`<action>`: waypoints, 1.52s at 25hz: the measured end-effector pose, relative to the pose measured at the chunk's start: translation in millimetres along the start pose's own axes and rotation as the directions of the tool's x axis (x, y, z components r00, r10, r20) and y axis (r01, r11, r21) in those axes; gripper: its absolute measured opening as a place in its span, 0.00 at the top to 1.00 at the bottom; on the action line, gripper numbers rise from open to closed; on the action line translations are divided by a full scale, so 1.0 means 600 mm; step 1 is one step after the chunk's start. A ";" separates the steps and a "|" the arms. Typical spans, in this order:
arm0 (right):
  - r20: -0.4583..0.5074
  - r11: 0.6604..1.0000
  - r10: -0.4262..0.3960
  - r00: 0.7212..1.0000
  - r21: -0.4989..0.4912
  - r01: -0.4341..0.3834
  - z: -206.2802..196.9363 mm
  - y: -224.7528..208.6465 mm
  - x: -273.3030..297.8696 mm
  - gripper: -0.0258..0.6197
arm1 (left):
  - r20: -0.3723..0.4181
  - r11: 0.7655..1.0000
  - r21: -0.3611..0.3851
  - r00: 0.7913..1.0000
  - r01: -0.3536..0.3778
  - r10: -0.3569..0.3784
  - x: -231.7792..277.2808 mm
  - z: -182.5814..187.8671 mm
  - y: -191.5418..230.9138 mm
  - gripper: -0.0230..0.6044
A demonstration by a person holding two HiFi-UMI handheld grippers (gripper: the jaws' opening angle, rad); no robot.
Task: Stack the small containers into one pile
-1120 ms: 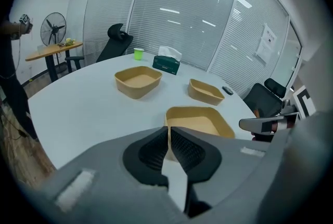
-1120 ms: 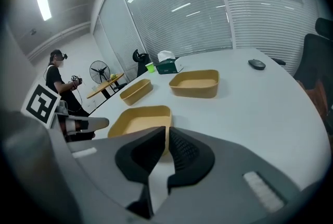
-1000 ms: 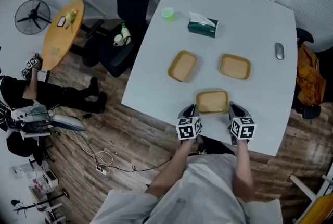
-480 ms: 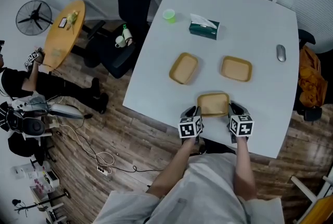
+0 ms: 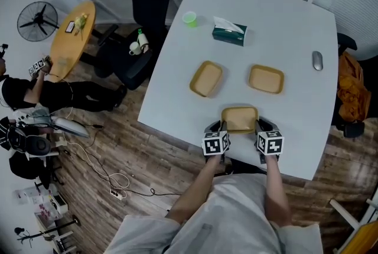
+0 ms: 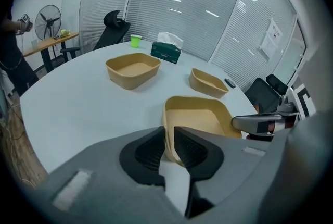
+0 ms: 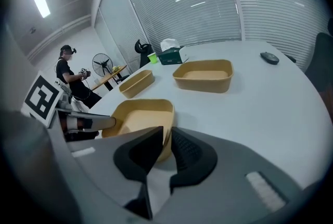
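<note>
No words, brands or numbers can be read anywhere. Nearest, the left cube and right cube carry only black-and-white square marker patterns, not letters. On the far right, a white notice on the wall has print too small to read.

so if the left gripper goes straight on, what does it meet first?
The near container: its wall already sits between the left gripper's jaws, which have just been closing. Going further probably just pushes it.
</note>
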State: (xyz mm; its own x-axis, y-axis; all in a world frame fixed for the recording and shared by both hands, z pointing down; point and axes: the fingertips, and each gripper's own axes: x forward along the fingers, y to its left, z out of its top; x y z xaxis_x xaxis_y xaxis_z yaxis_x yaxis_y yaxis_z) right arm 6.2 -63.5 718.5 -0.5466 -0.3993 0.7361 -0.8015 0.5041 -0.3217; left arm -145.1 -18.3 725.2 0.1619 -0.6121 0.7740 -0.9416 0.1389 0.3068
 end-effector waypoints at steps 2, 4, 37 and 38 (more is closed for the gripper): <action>0.010 1.000 -0.003 1.000 -0.002 0.003 0.007 0.001 -0.003 0.89 | 0.004 1.000 0.003 1.000 -0.006 0.006 0.001 0.009 0.001 0.87; 0.024 1.000 -0.007 1.000 0.011 0.006 0.013 -0.003 -0.008 0.90 | 0.011 1.000 0.006 1.000 -0.009 0.009 0.002 0.019 -0.001 0.92; 0.160 0.966 -0.134 0.978 0.242 0.092 0.188 -0.145 -0.076 0.92 | -0.037 0.958 0.243 0.989 0.149 -0.144 0.088 0.234 -0.161 0.93; 0.159 0.965 -0.134 0.978 0.243 0.093 0.191 -0.150 -0.075 0.92 | -0.040 0.958 0.244 0.988 0.152 -0.147 0.092 0.238 -0.164 0.93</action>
State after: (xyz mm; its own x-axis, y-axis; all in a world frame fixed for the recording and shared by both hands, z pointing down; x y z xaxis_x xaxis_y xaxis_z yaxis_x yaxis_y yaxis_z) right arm 75.0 -178.7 645.8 -0.4655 -0.5801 0.6684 -0.8837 0.2631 -0.3871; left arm -85.8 -177.1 658.7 0.3104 -0.5939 0.7422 -0.9491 -0.1498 0.2770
